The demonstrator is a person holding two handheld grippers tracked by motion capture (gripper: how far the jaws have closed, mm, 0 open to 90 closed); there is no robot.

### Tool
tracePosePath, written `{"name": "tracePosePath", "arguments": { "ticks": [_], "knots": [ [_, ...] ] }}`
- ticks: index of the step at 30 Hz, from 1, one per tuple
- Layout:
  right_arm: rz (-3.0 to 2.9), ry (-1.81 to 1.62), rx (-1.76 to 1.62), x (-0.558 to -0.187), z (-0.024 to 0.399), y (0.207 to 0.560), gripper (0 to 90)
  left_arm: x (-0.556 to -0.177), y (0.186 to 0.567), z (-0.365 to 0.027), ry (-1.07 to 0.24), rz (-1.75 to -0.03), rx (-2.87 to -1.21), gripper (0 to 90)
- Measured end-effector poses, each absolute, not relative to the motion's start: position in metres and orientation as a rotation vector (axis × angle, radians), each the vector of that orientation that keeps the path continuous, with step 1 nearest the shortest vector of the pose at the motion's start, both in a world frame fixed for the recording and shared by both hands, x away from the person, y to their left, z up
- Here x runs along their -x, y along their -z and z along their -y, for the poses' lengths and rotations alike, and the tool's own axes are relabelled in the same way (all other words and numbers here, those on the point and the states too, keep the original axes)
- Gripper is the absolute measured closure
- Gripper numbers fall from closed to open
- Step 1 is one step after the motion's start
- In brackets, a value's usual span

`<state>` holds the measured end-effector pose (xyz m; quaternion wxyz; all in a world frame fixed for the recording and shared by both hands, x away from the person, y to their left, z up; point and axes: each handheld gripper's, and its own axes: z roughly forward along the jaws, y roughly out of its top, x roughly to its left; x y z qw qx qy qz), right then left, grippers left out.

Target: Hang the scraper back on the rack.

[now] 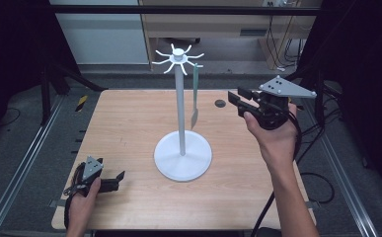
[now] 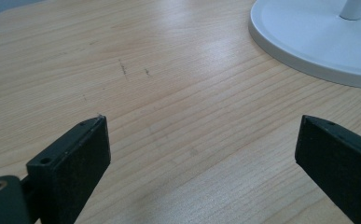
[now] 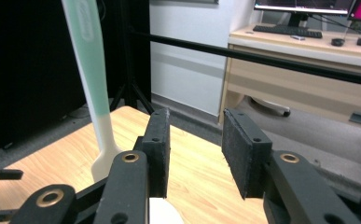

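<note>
**Green-handled spatula hangs on the rack, right gripper closing in from the side**

Wood-grain surface [image 1: 129,128] lies nearest, and low over its near left corner the left gripper [image 1: 110,181] waits, its jaws spread wide with nothing between them; the left gripper view shows bare boards and the edge of the white rack's base [image 2: 308,42]. That hand lies flat and relaxed by the surface edge, gripper pointing across toward the base.

Further in stands the white rack [image 1: 181,118], a thin pole on a round foot with hooked arms at the top. From one arm on its right hangs the spatula [image 1: 195,94], green in the handle, pale at the blade, clear of the surface.

The right gripper [image 1: 235,101] is held up at about blade height, right of the spatula and apart from it, jaws partly open and empty. The forearm rises steeply, wrist bent so the jaws point left toward the rack. In the right gripper view the spatula [image 3: 92,70] sits left of the jaws, so the gripper probably needs to swing left before closing. A grip on the handle, then a lift up off the hook, looks safest; pulling sideways could tip the rack.
</note>
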<state>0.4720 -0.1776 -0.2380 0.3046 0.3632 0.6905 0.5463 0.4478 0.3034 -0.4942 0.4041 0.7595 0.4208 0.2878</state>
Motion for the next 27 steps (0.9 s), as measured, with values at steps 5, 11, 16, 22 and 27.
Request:
{"name": "tracePosePath", "arguments": {
  "ticks": [5,11,16,22,27],
  "knots": [
    [-1.831,-1.422,-0.999,-0.472,0.186,0.250,62.6,-0.448,0.494,-0.304,-0.725,-1.063,-1.917,2.9],
    [-1.840,-1.383,-1.056,-0.473,0.195,0.269,61.7,-0.448,0.494,-0.303,-0.724,-1.060,-1.922,2.9],
    [-1.855,-1.360,-1.085,-0.473,0.199,0.285,60.9,-0.448,0.495,-0.302,-0.730,-1.056,-1.925,2.9],
    [-1.870,-1.324,-1.124,-0.473,0.201,0.306,54.4,-0.448,0.495,-0.302,-0.728,-1.059,-1.922,2.9],
    [-1.888,-1.289,-1.158,-0.474,0.201,0.328,48.5,-0.448,0.495,-0.301,-0.728,-1.055,-1.927,2.9]
  ]
}}
